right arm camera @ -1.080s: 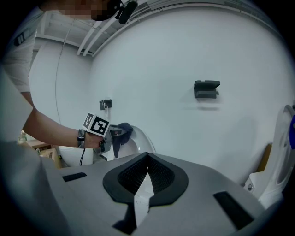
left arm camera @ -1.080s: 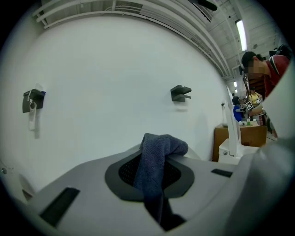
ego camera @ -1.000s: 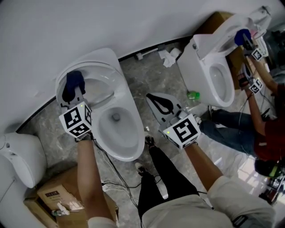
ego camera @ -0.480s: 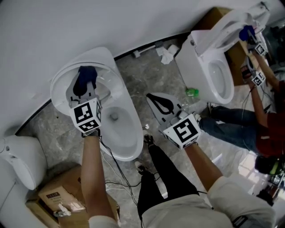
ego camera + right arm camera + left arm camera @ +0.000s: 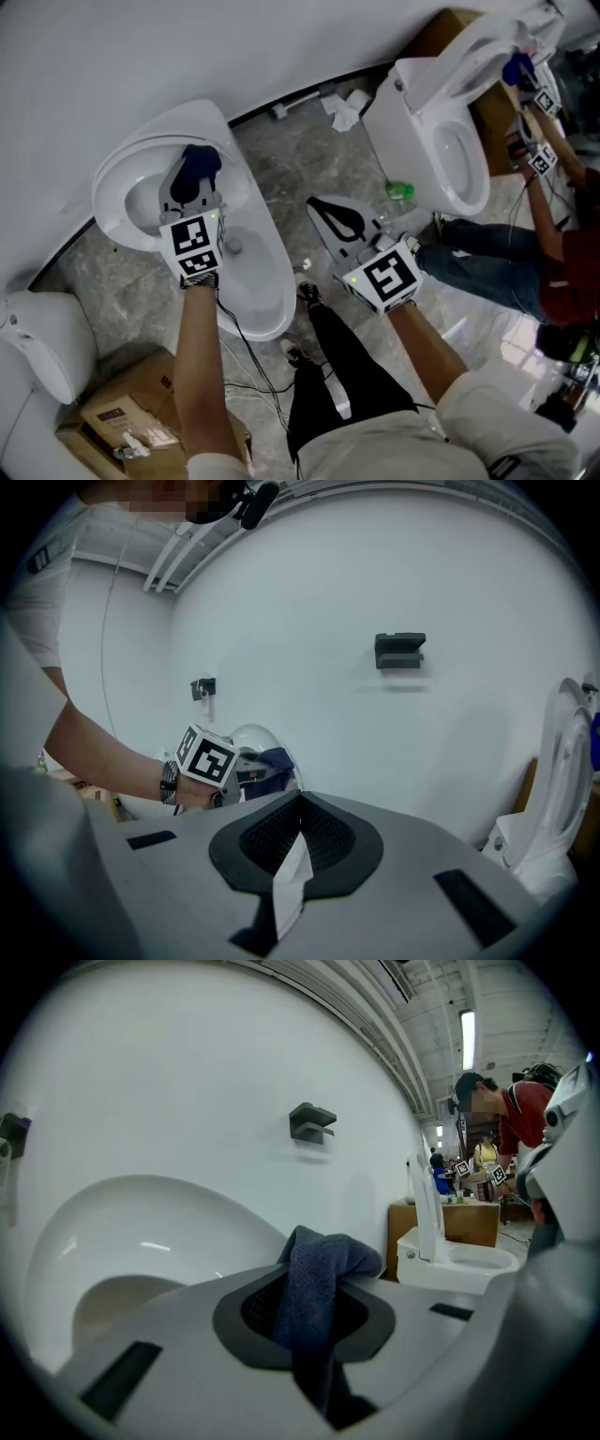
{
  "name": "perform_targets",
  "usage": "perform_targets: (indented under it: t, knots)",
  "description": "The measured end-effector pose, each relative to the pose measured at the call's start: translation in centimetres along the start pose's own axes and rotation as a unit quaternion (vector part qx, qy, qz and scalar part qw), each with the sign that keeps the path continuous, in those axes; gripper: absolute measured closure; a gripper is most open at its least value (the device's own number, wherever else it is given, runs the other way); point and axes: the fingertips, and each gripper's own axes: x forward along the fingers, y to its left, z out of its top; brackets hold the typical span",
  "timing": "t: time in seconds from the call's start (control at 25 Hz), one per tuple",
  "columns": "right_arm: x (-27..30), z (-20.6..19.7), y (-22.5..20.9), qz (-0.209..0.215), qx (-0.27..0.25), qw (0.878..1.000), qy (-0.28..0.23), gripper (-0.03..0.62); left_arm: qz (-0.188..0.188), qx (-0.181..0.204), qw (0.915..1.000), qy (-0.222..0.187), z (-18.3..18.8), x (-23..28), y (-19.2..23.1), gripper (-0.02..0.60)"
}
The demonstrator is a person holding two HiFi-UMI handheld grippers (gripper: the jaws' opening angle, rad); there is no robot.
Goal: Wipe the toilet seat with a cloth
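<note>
A white toilet (image 5: 272, 302) stands against a pale wall (image 5: 141, 56) on a grey stone floor (image 5: 298, 157), seen from above by the person working on it. Its seat (image 5: 109, 217) is tipped up at the back of the toilet, a glossy white ring leaning toward the wall.

The left tongs (image 5: 192, 187) reach over the toilet bowl to the raised seat. They are pinching a dark blue cloth (image 5: 200, 161), which sits at the upper inner face of the seat; whether it is actually touching cannot be told. The left gripper view shows the cloth clamped in a bunched fold, with a rounded lobe flopping out past the tips.

The right tongs (image 5: 333, 217) hang to the right of the toilet, well apart from it, over the floor. They are pressed together. A thin white sliver shows along their seam; what it is cannot be told.

The cloth looks soft, light and limp, so it likely folds wherever it is pushed. The bunched middle seems the sound place to grip, leaving the loose lobe ahead as the wiping pad. The seat looks hard and slick, so the cloth should slide easily. Being hinged, it may rock under a firm push.
</note>
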Motion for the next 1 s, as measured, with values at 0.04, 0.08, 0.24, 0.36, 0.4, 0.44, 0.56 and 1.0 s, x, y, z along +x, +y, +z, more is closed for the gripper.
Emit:
perform_targets:
  t: [0.04,0.08,0.24,0.36,0.4,0.44,0.56,1.0]
  knots:
    - [0.0,-0.1,-0.1,-0.001,0.0,1.0,0.0,0.571,-0.001,0.005,1.0,0.002,-0.4,0.2,-0.3,0.545]
    - [-0.1,-0.3,-0.2,-0.001,-0.001,1.0,0.001,0.571,0.001,0.013,0.9999,0.001,-0.8,0.3,-0.7,0.545]
    - [-0.7,-1.5,-0.8,-0.005,0.001,1.0,0.01,0.571,0.018,0.044,0.9986,-0.021,-1.4,0.1,-1.5,0.545]
    - [-1.1,-2.2,-1.2,-0.012,0.006,1.0,0.014,0.571,0.019,0.049,0.9983,-0.026,-1.7,-0.1,-1.9,0.545]
    - [-1.3,-2.3,-1.3,-0.014,0.007,1.0,0.014,0.571,0.017,0.052,0.9982,-0.024,-2.0,-0.2,-2.2,0.545]
    - [-1.5,-2.5,-1.3,-0.016,0.008,1.0,0.015,0.571,0.015,0.053,0.9982,-0.021,-2.3,-0.2,-2.5,0.545]
    - [-1.8,-2.8,-1.0,-0.017,0.008,1.0,0.016,0.571,0.009,0.045,0.9989,-0.009,-3.5,0.0,-3.3,0.543]
    - [-2.6,-4.9,-1.0,-0.024,0.022,0.999,0.025,0.571,0.007,0.054,0.9982,0.023,-7.3,1.6,-4.6,0.545]
